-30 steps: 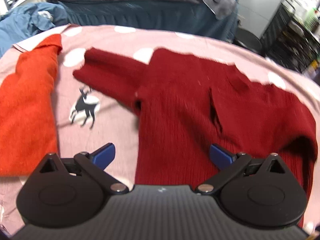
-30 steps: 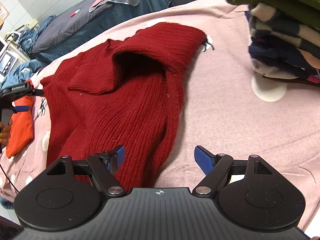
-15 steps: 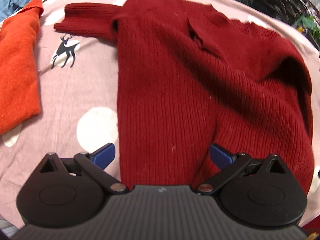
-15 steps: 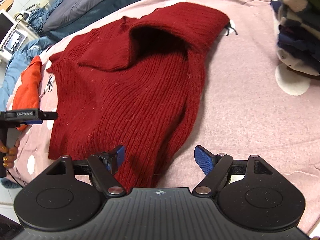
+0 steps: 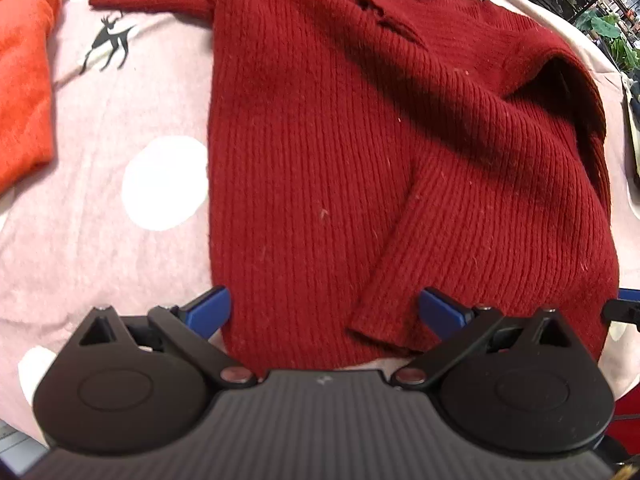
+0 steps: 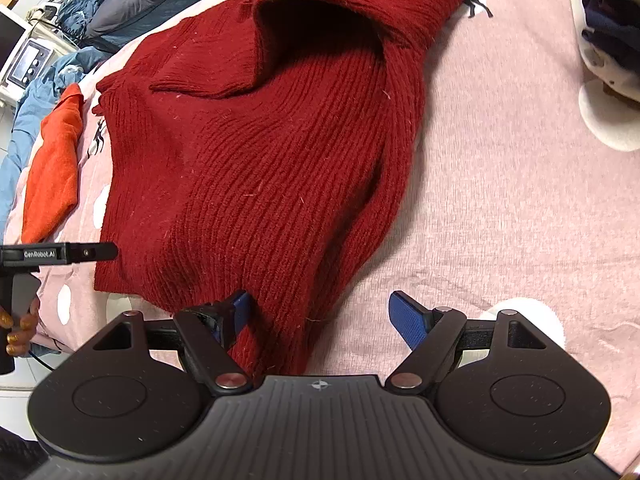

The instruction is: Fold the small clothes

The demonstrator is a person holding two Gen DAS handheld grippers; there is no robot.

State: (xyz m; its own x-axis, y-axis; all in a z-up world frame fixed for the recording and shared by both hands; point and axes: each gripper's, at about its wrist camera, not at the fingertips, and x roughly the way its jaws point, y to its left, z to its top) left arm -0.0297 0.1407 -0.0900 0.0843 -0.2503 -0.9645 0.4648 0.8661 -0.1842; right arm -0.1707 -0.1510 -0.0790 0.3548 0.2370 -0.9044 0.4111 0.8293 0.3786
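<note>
A dark red ribbed sweater [image 5: 320,140] lies spread on the pink dotted bedsheet [image 5: 100,200], with its right sleeve folded in over the body. It also shows in the right wrist view [image 6: 260,160]. My left gripper [image 5: 324,308] is open, its blue fingers straddling the sweater's bottom hem at the left corner. My right gripper [image 6: 320,312] is open over the hem's right corner, with cloth between its fingers. The left gripper also shows in the right wrist view [image 6: 96,252] at the hem's left edge.
A folded orange garment [image 5: 24,60] lies left of the sweater on the sheet. A stack of folded clothes [image 6: 608,40] sits at the right. A dark bed [image 6: 140,4] and a blue cloth heap [image 6: 36,92] lie beyond the sheet's far edge.
Both grippers have moved down toward the sweater's bottom hem, which now sits between their open fingers. The sweater itself has not moved.
</note>
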